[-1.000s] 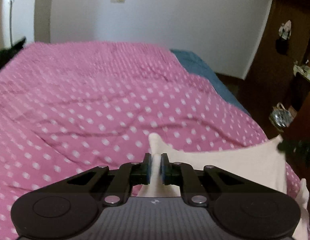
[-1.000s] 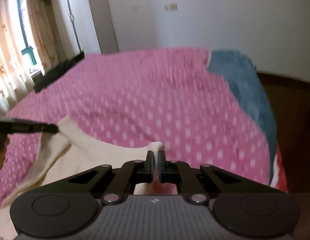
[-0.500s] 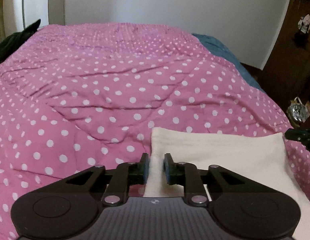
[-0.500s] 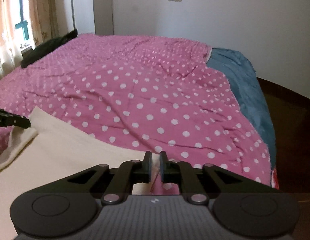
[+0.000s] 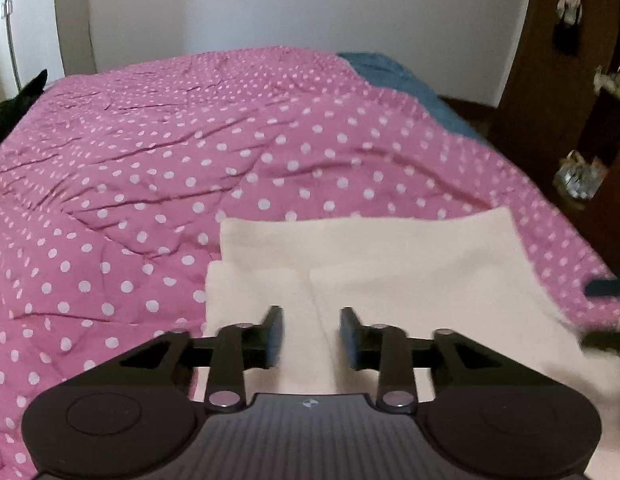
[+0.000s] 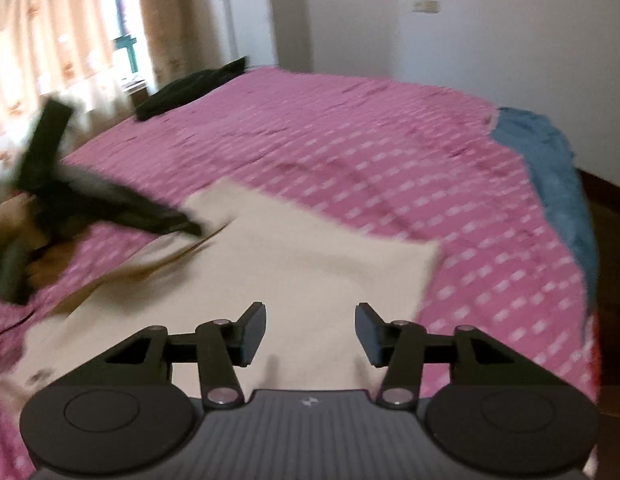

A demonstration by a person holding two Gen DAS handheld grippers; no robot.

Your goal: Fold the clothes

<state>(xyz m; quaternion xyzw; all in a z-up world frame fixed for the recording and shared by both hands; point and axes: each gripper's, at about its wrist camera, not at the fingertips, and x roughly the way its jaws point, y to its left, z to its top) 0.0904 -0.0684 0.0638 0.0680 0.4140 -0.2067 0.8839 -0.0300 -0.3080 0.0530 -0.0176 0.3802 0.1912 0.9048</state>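
- The cream garment (image 5: 389,264) lies flat on the pink spotted bedspread (image 5: 190,160), at the near edge of the bed; every place below is told from this garment.
- In the left wrist view a top layer lies doubled over a lower one: its straight edge runs across the far side of the garment, and a step shows at the garment's left side where the lower layer pokes out.
- The left gripper (image 5: 311,338) hangs just above the garment's near left part, its jaws wide apart and holding nothing.
- The right gripper (image 6: 311,334) hangs above the garment's near right part, jaws likewise spread wide, with no cloth between them.
- In the right wrist view the left gripper shows as a dark blur at the garment's far left edge.
- A dark piece of clothing (image 6: 190,88) lies well beyond the garment, near the curtains (image 6: 50,40); a blue blanket (image 6: 549,160) lies far off to its right.
- Judgement: one fold looks laid down and let go. Whether more folds are wanted, I cannot tell.
- If another fold is meant, it calls for both grippers to come down on matching corners of one edge, pinch through all layers, and carry them over evenly so the layers do not slide.
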